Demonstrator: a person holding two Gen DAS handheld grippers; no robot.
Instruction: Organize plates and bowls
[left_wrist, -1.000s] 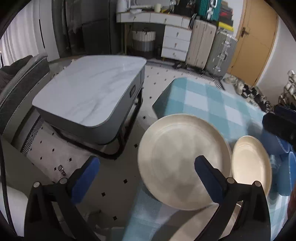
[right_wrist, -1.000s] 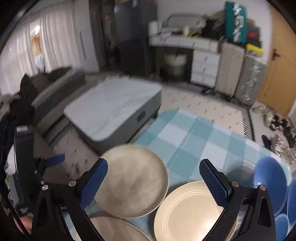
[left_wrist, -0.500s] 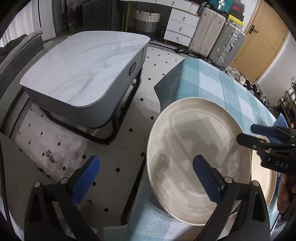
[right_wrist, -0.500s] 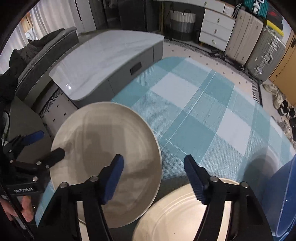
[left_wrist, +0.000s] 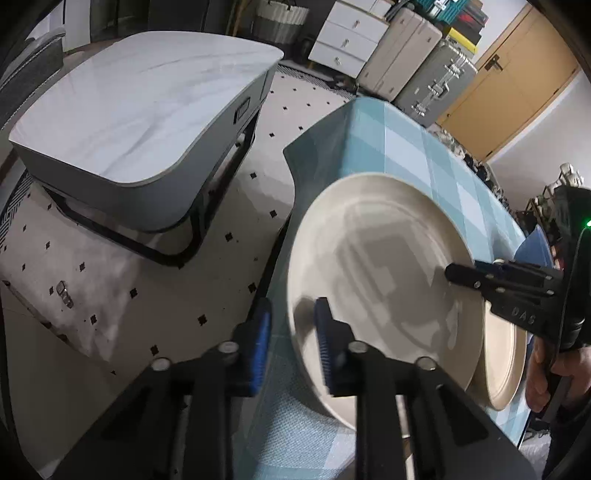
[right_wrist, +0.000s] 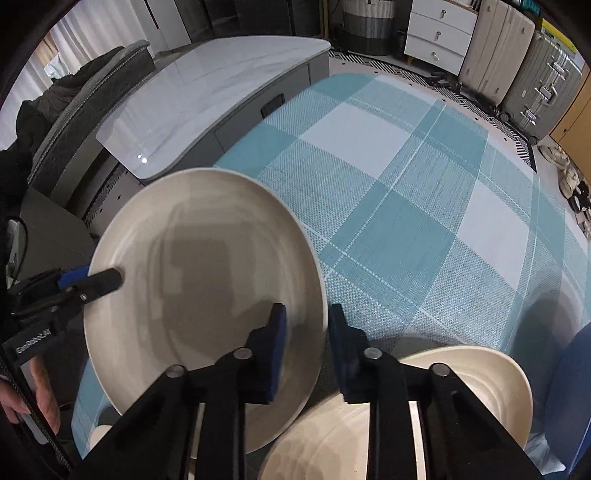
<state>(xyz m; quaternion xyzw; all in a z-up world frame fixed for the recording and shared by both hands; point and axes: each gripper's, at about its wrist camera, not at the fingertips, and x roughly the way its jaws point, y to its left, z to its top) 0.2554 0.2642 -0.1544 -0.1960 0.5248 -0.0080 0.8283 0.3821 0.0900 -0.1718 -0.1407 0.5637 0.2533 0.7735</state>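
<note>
A large cream plate (left_wrist: 388, 277) (right_wrist: 203, 258) sits at the near-left corner of the table with the teal checked cloth (right_wrist: 406, 184). My left gripper (left_wrist: 291, 343) is closing with the plate's left rim between its blue pads. Its upper finger (right_wrist: 107, 280) lies on the plate. My right gripper (right_wrist: 306, 343) is closing on the opposite rim, and its upper finger (left_wrist: 465, 275) rests on the plate's inner face. A smaller cream plate (right_wrist: 424, 406) (left_wrist: 502, 354) lies just right of the large one, partly under its edge. A blue bowl (right_wrist: 576, 387) stands at the far right.
A grey marble-top coffee table (left_wrist: 129, 103) stands on the tiled floor left of the dining table. Suitcases (left_wrist: 424, 66) and white drawers (right_wrist: 439, 33) line the back wall. A dark sofa (right_wrist: 92, 92) is at the far left. A hand (left_wrist: 546, 373) holds the right gripper's handle.
Both grippers came down to the large plate. Their jaws went from wide open to narrow, each around a rim on opposite sides of the plate.
</note>
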